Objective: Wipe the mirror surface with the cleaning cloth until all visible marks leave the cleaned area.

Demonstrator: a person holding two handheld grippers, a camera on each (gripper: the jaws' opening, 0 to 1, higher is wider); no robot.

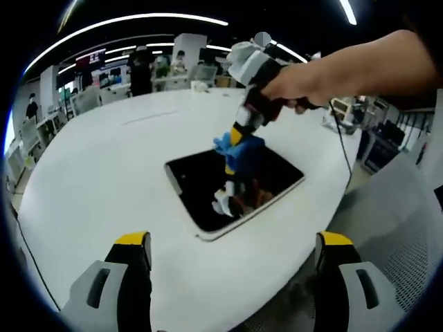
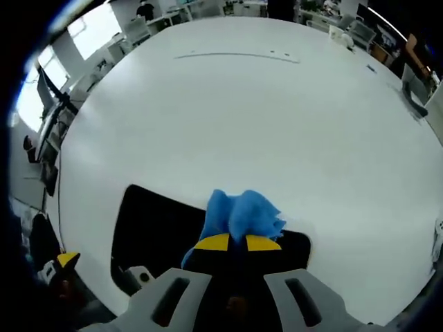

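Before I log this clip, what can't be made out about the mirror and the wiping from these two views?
- Marks on the mirror: in the left gripper view its dark face shows reflections, so smudges can't be told.
- Mirror's near edge: in the right gripper view, hidden behind the right gripper and blue cloth.
- Cloth-to-glass contact: unclear in both views.

No legible text, label, brand, number or sign is found; the distant hanging screen (image 1: 91, 59) is too blurred.
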